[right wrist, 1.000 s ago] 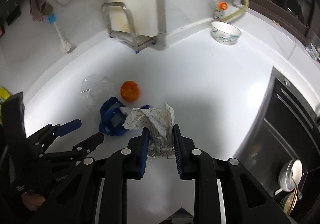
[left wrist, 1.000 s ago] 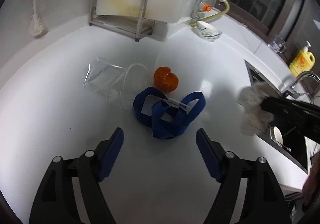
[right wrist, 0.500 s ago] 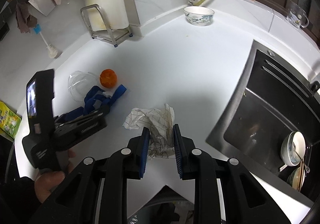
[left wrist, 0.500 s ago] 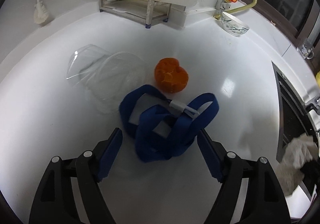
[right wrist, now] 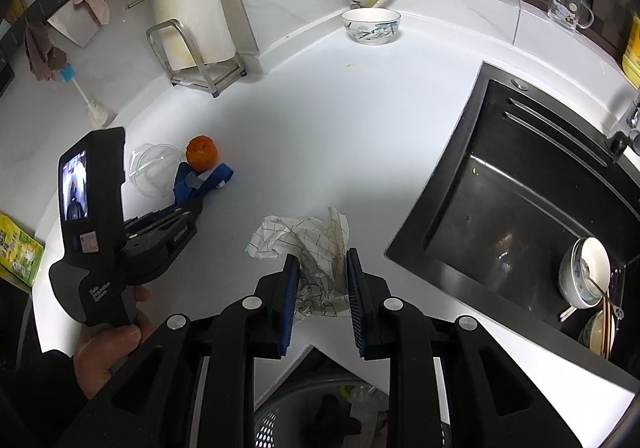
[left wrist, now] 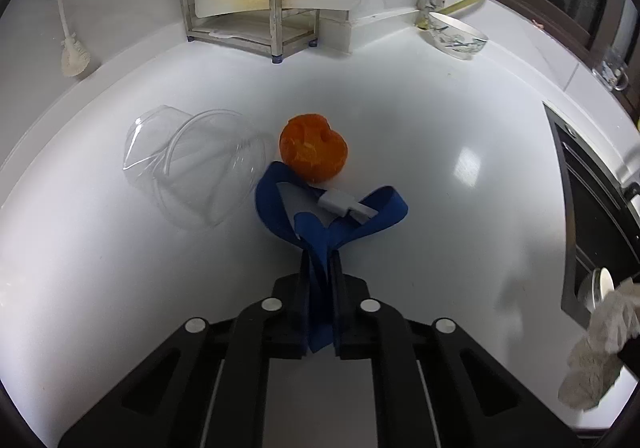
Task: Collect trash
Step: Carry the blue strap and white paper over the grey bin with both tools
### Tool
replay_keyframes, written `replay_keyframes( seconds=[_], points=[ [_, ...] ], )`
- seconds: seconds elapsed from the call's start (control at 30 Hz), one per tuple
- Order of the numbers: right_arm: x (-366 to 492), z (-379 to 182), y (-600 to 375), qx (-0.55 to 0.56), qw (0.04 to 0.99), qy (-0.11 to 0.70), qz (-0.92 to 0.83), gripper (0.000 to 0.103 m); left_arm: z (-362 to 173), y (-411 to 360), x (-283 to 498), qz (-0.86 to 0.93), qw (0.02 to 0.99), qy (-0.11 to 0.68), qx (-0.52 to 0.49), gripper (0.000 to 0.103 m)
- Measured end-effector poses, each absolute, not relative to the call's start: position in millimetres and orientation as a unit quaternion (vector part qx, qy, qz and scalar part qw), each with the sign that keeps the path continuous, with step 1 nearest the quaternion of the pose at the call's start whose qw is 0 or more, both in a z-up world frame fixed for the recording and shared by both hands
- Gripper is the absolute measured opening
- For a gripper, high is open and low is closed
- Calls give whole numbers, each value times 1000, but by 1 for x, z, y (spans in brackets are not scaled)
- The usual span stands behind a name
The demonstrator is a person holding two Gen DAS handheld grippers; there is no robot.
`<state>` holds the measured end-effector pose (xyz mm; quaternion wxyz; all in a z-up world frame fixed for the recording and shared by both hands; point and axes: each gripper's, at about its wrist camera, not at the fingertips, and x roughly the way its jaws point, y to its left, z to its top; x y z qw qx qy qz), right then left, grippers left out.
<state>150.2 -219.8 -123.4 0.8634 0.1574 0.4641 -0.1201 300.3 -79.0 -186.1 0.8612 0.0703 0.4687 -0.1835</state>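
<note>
A blue strap [left wrist: 280, 207] with a white clip lies on the white counter [left wrist: 440, 175], touching an orange peel [left wrist: 312, 147]. A crushed clear plastic cup [left wrist: 192, 171] lies just left of them. My left gripper [left wrist: 320, 260] is closing, and its pads press on a fold of the strap. In the right wrist view it shows at the left [right wrist: 196, 207], held by a hand, with the strap [right wrist: 200, 179] at its tips. My right gripper [right wrist: 322, 260] is shut on crumpled checked paper [right wrist: 308, 240], held above the counter's front edge.
A grey perforated bin [right wrist: 280, 408] sits below the counter's front edge, under the right gripper. A black sink [right wrist: 500, 183] with dishes is at the right. A patterned bowl [right wrist: 370, 25] and a metal rack [left wrist: 240, 7] stand at the back.
The left gripper moved in over the blue strap and its jaws closed onto it. The right gripper carried the paper back toward the counter's front edge, and the bin came into view.
</note>
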Motion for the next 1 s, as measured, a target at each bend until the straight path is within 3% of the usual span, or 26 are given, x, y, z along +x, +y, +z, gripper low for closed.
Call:
replay_keyframes(
  seconds=[0.5, 1.0],
  points=[
    [114, -135, -210, 172, 869, 462, -42, 23, -134, -31, 226, -173, 872, 453, 69, 7],
    [24, -117, -242, 135, 873, 467, 37, 23, -96, -58, 94, -116, 891, 436, 46, 7]
  ],
)
